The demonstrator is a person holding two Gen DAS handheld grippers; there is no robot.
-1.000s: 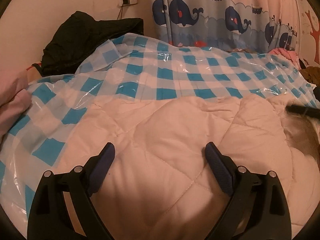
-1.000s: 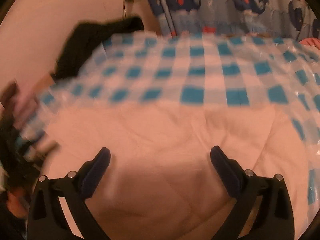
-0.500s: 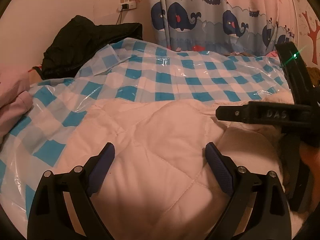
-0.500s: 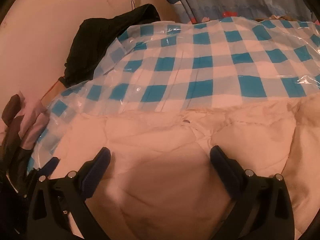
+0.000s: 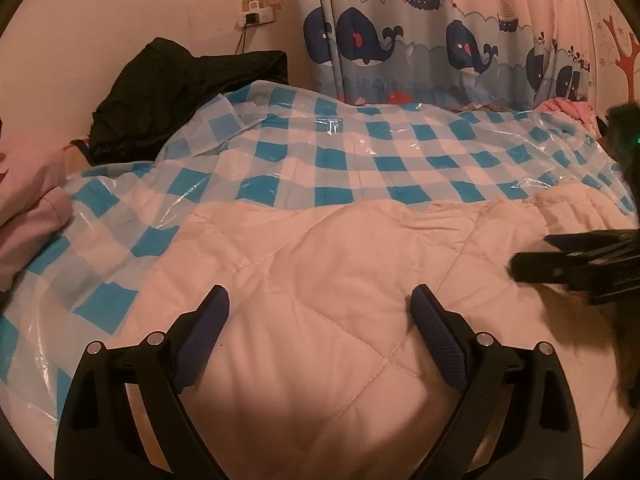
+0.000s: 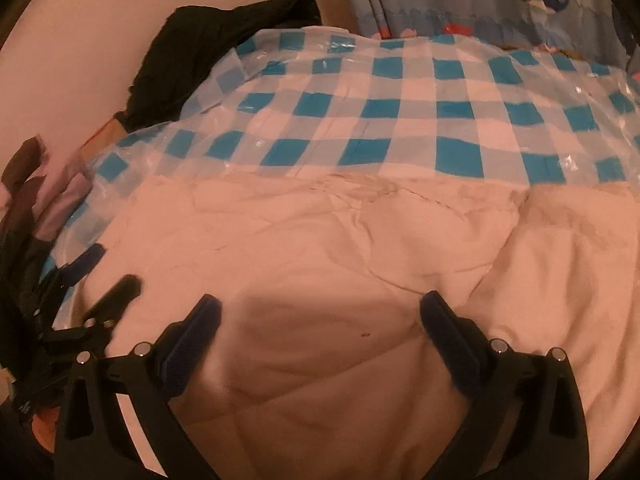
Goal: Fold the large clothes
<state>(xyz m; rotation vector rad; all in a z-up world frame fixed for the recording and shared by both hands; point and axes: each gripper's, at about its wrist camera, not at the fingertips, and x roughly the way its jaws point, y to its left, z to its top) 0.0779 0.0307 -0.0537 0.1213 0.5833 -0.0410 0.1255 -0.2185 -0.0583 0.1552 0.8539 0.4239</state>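
Note:
A cream quilted padded garment (image 5: 328, 280) lies spread on a blue-and-white checked plastic sheet (image 5: 360, 156) over a bed; it also fills the right wrist view (image 6: 360, 280). My left gripper (image 5: 320, 300) is open and empty just above the garment's near part. My right gripper (image 6: 320, 312) is open and empty above the garment. The right gripper also shows at the right edge of the left wrist view (image 5: 576, 268), and the left gripper shows at the left edge of the right wrist view (image 6: 92, 280).
A black jacket (image 5: 176, 92) is heaped at the far left against the wall. Pink clothes (image 5: 28, 208) lie at the left edge. A whale-print curtain (image 5: 440, 48) hangs behind the bed. More pink cloth (image 5: 568, 108) lies at the far right.
The right gripper has drawn back to the right in the left wrist view and now sits lower over the garment. The left gripper has barely moved. Both stay open.

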